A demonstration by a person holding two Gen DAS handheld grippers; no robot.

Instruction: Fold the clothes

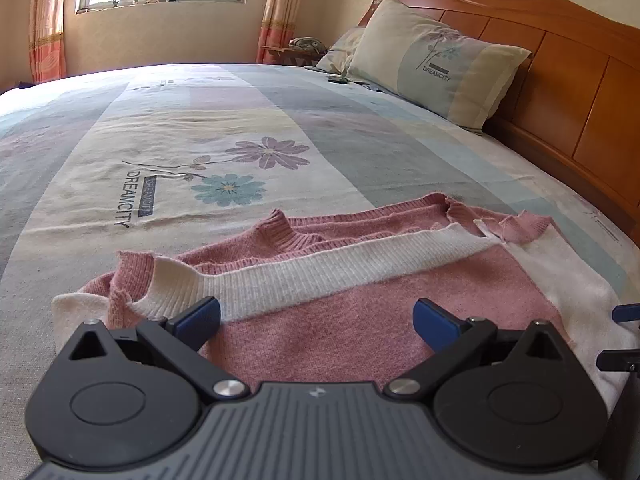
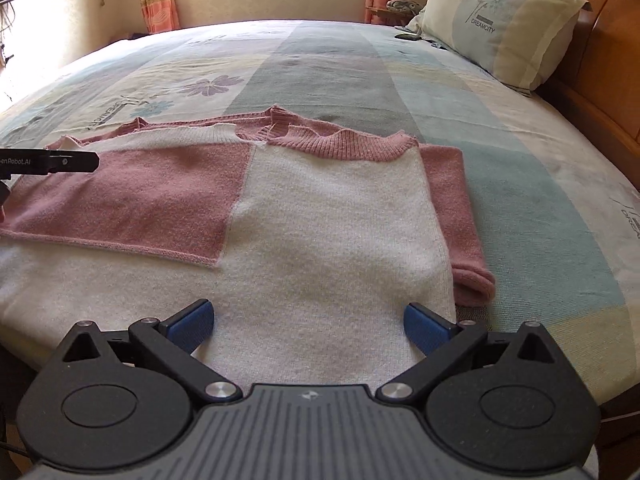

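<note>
A pink and white knit sweater (image 1: 360, 304) lies partly folded on the near edge of the bed, with a white ribbed band (image 1: 320, 276) across its top. My left gripper (image 1: 316, 320) hovers open just above its pink part, nothing between the blue pads (image 1: 434, 322). In the right wrist view the same sweater (image 2: 320, 220) shows a pink panel folded over a white body and a pink sleeve (image 2: 456, 216) tucked along the right side. My right gripper (image 2: 308, 322) stands open over the white near edge. The left gripper's finger (image 2: 68, 161) shows at the left.
The bed (image 1: 200, 140) carries a striped floral sheet with open room beyond the sweater. A pillow (image 1: 440, 64) leans on the wooden headboard (image 1: 580, 80) at right, a small dark object (image 2: 408, 36) beside it. A window and curtains are at the far wall.
</note>
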